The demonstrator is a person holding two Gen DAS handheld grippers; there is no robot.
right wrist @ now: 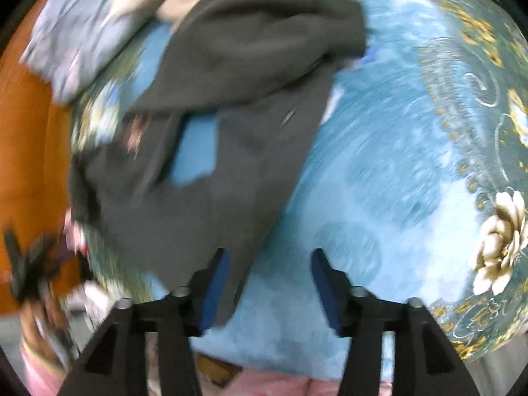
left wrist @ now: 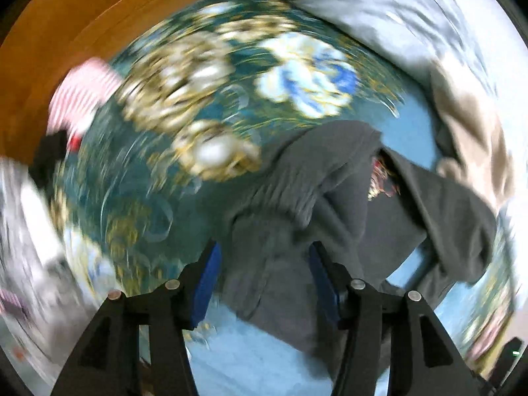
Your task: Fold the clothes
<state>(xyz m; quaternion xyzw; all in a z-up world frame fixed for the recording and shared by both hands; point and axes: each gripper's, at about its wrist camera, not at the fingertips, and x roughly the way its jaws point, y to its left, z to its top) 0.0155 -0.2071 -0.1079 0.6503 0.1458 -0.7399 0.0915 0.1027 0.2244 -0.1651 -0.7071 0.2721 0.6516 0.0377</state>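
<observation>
Blue-padded jaws of our left gripper (left wrist: 264, 257) stand apart, empty, over a dark grey garment (left wrist: 297, 198) lying crumpled on the floral bedspread (left wrist: 204, 76). Our right gripper (right wrist: 269, 265) is likewise spread, with the garment's hem just ahead to its left. Beyond the garment we note a beige cloth (left wrist: 468, 125) and a pale blue quilt (left wrist: 379, 3).

I see a bed under a blue-and-teal bedspread with gold and cream flowers (right wrist: 412, 171) — the print smears with motion blur. Beyond its far edge stands an orange-brown wooden panel (left wrist: 62, 29). A pale grey-blue quilt (left wrist: 379, 10) lies bunched along the bed's far side.
</observation>
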